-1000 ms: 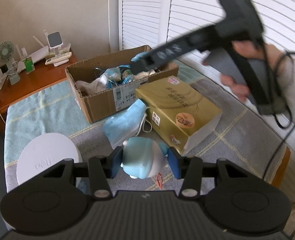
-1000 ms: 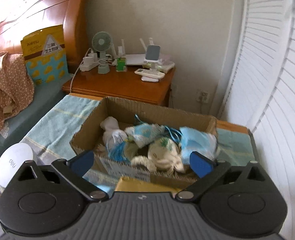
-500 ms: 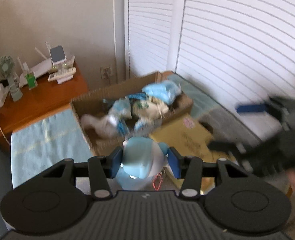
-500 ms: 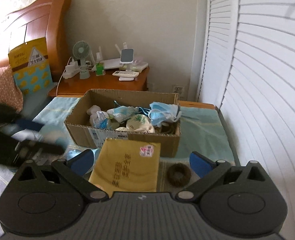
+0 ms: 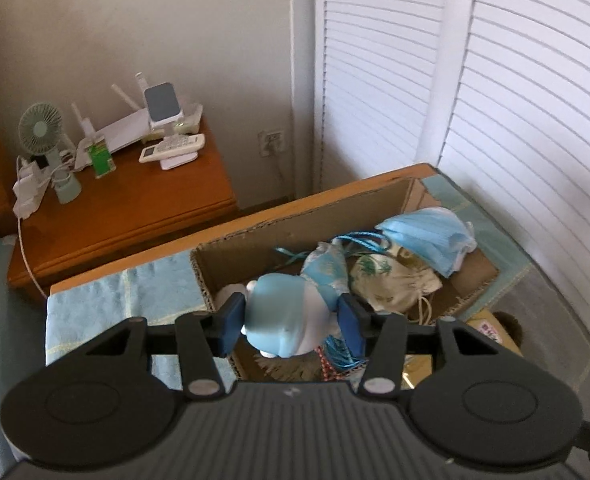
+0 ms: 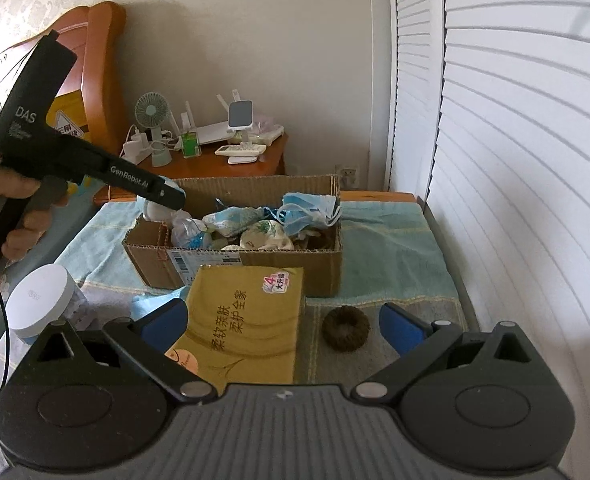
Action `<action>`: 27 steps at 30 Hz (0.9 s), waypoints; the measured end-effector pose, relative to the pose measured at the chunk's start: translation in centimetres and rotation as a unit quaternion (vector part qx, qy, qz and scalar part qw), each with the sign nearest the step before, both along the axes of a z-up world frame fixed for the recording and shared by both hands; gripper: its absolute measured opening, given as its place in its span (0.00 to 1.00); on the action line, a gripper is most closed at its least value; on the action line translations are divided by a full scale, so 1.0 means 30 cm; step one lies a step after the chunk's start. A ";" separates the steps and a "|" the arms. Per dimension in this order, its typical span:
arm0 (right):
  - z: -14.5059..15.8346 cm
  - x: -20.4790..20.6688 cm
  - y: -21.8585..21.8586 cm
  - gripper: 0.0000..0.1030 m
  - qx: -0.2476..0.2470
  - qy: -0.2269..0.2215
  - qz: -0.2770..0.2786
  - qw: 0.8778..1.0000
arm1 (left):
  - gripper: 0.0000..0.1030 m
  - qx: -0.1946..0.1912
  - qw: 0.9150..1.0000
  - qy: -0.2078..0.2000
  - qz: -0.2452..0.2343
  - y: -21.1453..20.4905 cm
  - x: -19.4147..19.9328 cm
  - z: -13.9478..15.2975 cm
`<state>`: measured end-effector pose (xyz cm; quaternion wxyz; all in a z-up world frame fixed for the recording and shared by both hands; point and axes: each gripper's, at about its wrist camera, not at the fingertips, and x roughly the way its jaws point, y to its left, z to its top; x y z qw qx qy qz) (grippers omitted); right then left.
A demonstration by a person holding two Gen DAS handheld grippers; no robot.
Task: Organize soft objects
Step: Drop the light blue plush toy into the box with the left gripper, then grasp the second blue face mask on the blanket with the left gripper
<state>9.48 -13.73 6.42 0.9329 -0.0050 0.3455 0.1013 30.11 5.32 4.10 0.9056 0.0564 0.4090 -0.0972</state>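
Left wrist view: showed the left hand-held gripper [image 5: 293,322] over the near-left corner of the brown corrugated cardboard box [image 5: 255,236], a pale blue and white rounded plush toy [image 5: 285,320] between its blue pads. Jaws opening at this moment; pads looked to be just leaving the toy's flanks, so probably a release into the box, though contact could not be ruled out. Judged light, squashy and fuzzy, unlikely to slip or break; best taken across the round middle, not by the small white ears. At 1 o'clock from the toy, inside the box: a pleated light blue face mask [image 5: 427,240], a cream drawstring cloth pouch with green print [image 5: 395,284] and a blue patterned fabric sachet with cords [image 5: 327,268], all limp and crumpled.

Right wrist view: showed the right hand-held gripper [image 6: 283,322] spread wide and empty above the blue-and-grey cloth-covered desk [image 6: 395,248]. Between its pads lay a yellow-gold soft tissue pack [image 6: 243,320] at 11 o'clock and a dark brown fuzzy ring-shaped scrunchie [image 6: 345,328] at 1 o'clock, still outside the box. Scrunchie judged springy and light; pinch across the ring.
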 end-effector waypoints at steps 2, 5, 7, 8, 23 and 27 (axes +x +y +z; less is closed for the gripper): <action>-0.003 0.002 -0.001 1.00 -0.001 0.001 0.000 1.000 | 0.76 0.003 1.000 -0.001 0.000 0.002 -0.014 -0.003; -0.005 0.000 0.001 1.00 -0.001 0.002 0.000 1.000 | 0.85 0.012 1.000 -0.011 0.000 0.002 -0.047 0.007; -0.003 -0.007 0.003 1.00 0.000 0.000 -0.001 1.000 | 0.85 0.011 1.000 -0.009 0.003 0.005 -0.064 0.016; 0.000 -0.008 0.003 1.00 0.000 -0.002 -0.002 1.000 | 0.85 0.008 1.000 -0.008 0.002 0.007 -0.075 0.021; 0.037 -0.111 0.012 1.00 -0.019 -0.012 0.008 1.000 | 0.85 0.003 0.999 -0.015 -0.045 0.002 -0.308 0.046; 0.028 -0.132 0.015 1.00 -0.030 -0.005 0.011 0.999 | 0.85 -0.001 0.998 -0.006 -0.059 0.010 -0.340 0.030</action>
